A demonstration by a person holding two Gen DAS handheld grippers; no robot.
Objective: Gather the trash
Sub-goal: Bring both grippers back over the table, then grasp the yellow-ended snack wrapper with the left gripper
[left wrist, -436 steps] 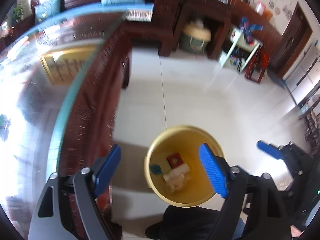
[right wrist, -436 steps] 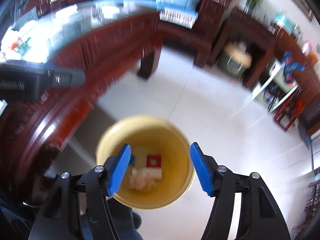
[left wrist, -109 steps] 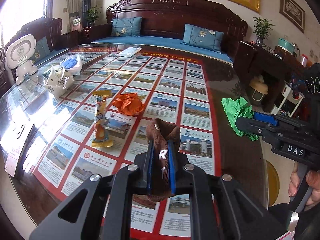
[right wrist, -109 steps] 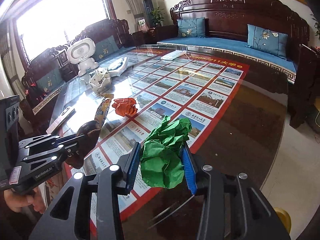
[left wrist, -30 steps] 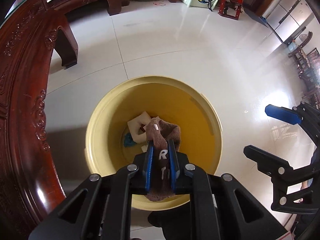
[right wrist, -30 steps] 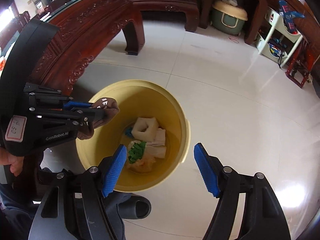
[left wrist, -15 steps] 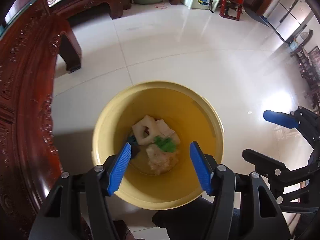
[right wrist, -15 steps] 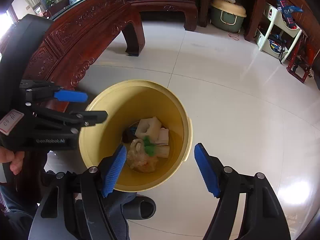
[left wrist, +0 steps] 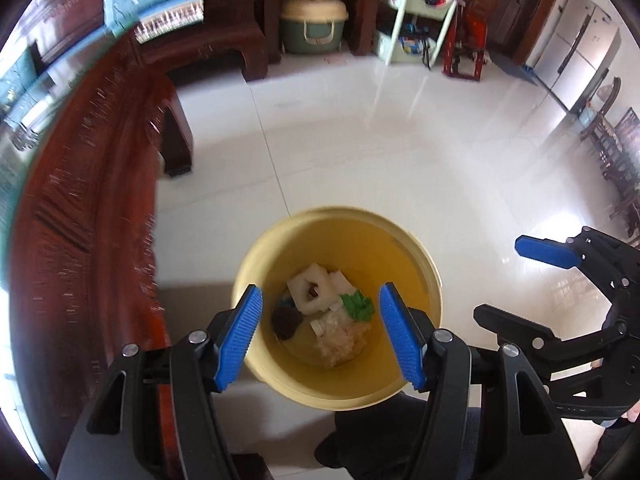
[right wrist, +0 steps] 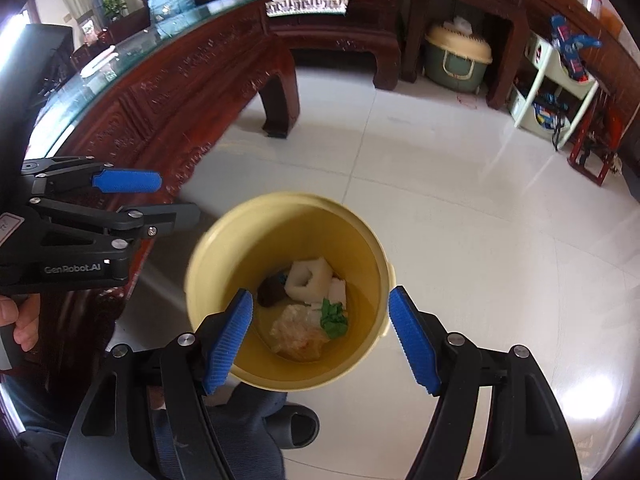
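Observation:
A yellow trash bucket (left wrist: 416, 248) (right wrist: 208, 252) stands on the white tiled floor. Inside lie a brown sock (left wrist: 286, 320) (right wrist: 270, 293), a green crumpled paper (left wrist: 359, 305) (right wrist: 333, 318), white foam pieces (left wrist: 310, 288) (right wrist: 308, 278) and a clear plastic wad (left wrist: 340, 338) (right wrist: 294, 334). My left gripper (left wrist: 320, 336) is open and empty above the bucket; it also shows in the right wrist view (right wrist: 152, 200). My right gripper (right wrist: 320, 340) is open and empty above the bucket; it also shows at the right in the left wrist view (left wrist: 516, 280).
The dark carved wooden table (left wrist: 92, 208) (right wrist: 160, 92) with a glass top runs along the left. A green and cream pet carrier (left wrist: 314, 24) (right wrist: 456, 60), a white shelf of toys (left wrist: 420, 32) (right wrist: 552, 80) and a red stool (left wrist: 464, 56) stand at the far wall. A slippered foot (right wrist: 292, 426) is below the bucket.
The left gripper opened and the brown sock dropped into the bucket. Both grippers have since tilted up and drawn back a little, staying open.

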